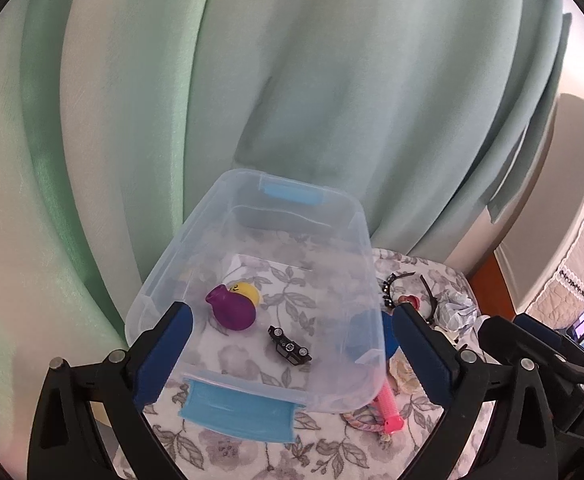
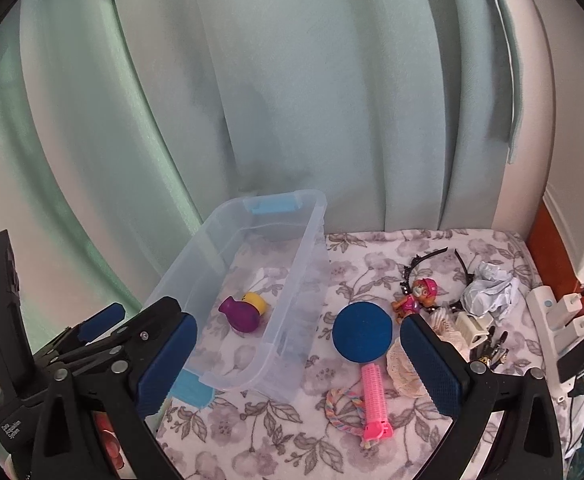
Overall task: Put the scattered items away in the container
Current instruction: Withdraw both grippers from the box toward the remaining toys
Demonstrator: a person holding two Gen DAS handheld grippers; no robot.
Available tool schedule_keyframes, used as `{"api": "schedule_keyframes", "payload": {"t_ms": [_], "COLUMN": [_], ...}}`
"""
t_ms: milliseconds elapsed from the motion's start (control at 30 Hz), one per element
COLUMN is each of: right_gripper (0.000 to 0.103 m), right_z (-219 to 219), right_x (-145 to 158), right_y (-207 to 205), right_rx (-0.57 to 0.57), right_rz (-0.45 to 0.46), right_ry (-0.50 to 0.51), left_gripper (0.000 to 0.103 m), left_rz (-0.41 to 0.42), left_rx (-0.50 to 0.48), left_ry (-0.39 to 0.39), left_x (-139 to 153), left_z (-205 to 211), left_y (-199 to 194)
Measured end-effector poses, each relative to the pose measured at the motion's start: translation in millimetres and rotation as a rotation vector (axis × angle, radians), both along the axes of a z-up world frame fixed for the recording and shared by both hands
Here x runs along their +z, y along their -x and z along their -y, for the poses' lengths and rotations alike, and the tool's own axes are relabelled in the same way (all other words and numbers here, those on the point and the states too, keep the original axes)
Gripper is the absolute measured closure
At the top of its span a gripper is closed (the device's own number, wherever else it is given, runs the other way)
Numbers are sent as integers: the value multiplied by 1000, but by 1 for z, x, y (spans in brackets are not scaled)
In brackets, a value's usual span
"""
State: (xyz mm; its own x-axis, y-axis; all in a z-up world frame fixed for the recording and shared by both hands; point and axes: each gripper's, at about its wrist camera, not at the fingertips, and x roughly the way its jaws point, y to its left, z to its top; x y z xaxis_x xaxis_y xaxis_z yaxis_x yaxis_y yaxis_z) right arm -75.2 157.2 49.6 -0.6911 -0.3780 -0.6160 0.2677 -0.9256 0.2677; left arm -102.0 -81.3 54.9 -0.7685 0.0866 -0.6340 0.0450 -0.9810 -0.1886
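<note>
My left gripper (image 1: 292, 344) stands wide apart with nothing between its blue pads, which frame the clear plastic container with light blue latches (image 1: 365, 240) from above its near end. My right gripper (image 2: 297, 360) is spread just as wide and grasps nothing, hanging just right of the container over the grey-flowered white cloth (image 2: 276, 432). Inside the container lie a purple and yellow rounded toy (image 1: 234, 306) and, nearer to me, a small black toy car (image 1: 290, 346) resting wheels up. Outside, just right of the container's long wall, sits a dark blue round disc (image 2: 361, 330); in front of that disc lie a pink ribbed hair roller (image 2: 373, 400) and a pastel braided loop (image 2: 341, 406), the two touching. Farther right of the container are a small pink-clad toy pup figure (image 2: 417, 298), a black headband (image 2: 427, 262) behind it, and a crumpled pale blue paper ball (image 2: 489, 290).
</note>
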Motion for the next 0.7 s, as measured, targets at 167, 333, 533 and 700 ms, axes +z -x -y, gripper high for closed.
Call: {"api": "schedule_keyframes", "payload": {"t_ms": [167,333,533,700], "right_gripper": [0,0,0,0], "right_z": [-15,-35,-61,-82], "right_x": [6,9,12,13], "right_y": [-11,-20,-29,-36], "right_rx": [-11,-37,-76,-106], "right_rz": [-31,-46,-63,-79], "right_ry": [-4,7,24,38], "left_gripper": [3,3,3,3], "left_rz": [-30,-53,-71,-82], "left_rx": [-30,-60,-102,-121], "left_ry": [30,63,87,110], "left_x": [8,16,22,27], "left_z": [-20,-41,-68,-89], "left_y": [-3,-8,-13,-17]}}
